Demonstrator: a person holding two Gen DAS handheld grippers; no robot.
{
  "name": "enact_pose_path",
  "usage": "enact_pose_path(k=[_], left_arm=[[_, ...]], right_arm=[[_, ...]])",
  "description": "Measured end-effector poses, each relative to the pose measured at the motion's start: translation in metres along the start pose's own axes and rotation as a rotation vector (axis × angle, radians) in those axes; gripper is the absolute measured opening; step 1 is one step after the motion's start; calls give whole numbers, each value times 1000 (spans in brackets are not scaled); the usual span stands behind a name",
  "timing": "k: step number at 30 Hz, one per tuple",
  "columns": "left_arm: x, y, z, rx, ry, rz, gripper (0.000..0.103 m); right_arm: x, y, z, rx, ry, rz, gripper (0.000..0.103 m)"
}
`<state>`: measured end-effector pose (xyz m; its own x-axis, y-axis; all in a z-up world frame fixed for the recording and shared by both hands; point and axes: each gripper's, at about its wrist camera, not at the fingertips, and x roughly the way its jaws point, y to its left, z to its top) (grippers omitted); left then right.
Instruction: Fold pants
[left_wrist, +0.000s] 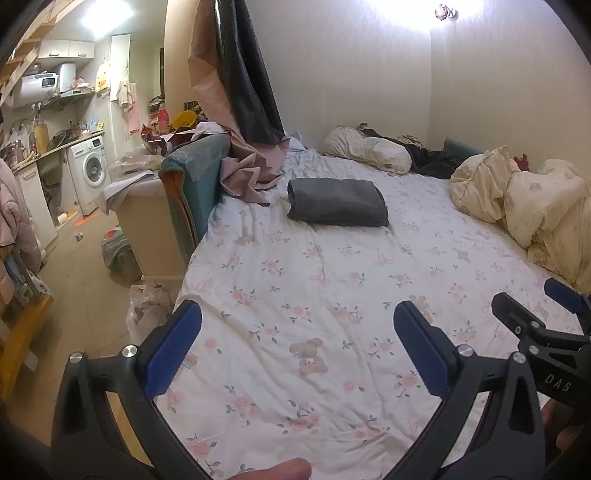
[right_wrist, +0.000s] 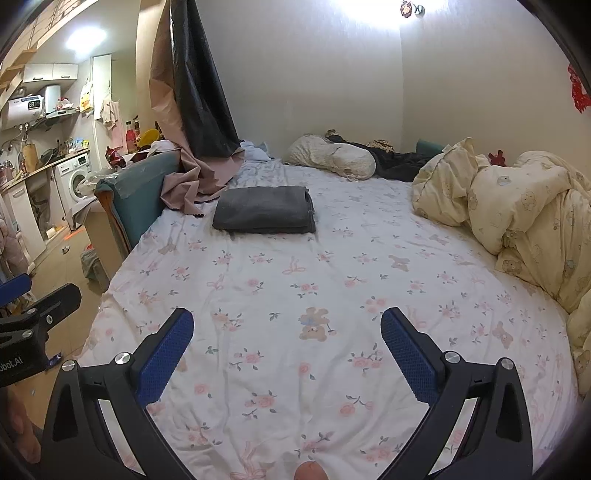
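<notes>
The dark grey pants (left_wrist: 338, 202) lie folded into a neat rectangle on the far left part of the floral bed sheet (left_wrist: 295, 295); they also show in the right wrist view (right_wrist: 266, 210). My left gripper (left_wrist: 297, 321) is open and empty, held above the near part of the bed, well short of the pants. My right gripper (right_wrist: 287, 325) is open and empty too, beside the left one; its finger shows at the right edge of the left wrist view (left_wrist: 517, 317). Nothing is between either pair of blue pads.
A cream duvet (right_wrist: 524, 214) is bunched along the bed's right side. Pillows (right_wrist: 332, 155) and dark clothes lie at the head. A pink and black curtain (right_wrist: 195, 122) hangs over the teal bed board (right_wrist: 136, 195). A kitchen area with a washing machine (left_wrist: 90, 166) is at the left.
</notes>
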<state>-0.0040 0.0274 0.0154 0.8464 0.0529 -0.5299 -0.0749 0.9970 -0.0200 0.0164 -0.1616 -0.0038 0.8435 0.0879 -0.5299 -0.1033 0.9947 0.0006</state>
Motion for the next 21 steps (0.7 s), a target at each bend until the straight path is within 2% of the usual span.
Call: enact_pose_path(k=[21], left_arm=[[1, 5, -1, 9, -1, -3, 103]], right_arm=[[-4, 2, 0, 15, -5, -6, 103]])
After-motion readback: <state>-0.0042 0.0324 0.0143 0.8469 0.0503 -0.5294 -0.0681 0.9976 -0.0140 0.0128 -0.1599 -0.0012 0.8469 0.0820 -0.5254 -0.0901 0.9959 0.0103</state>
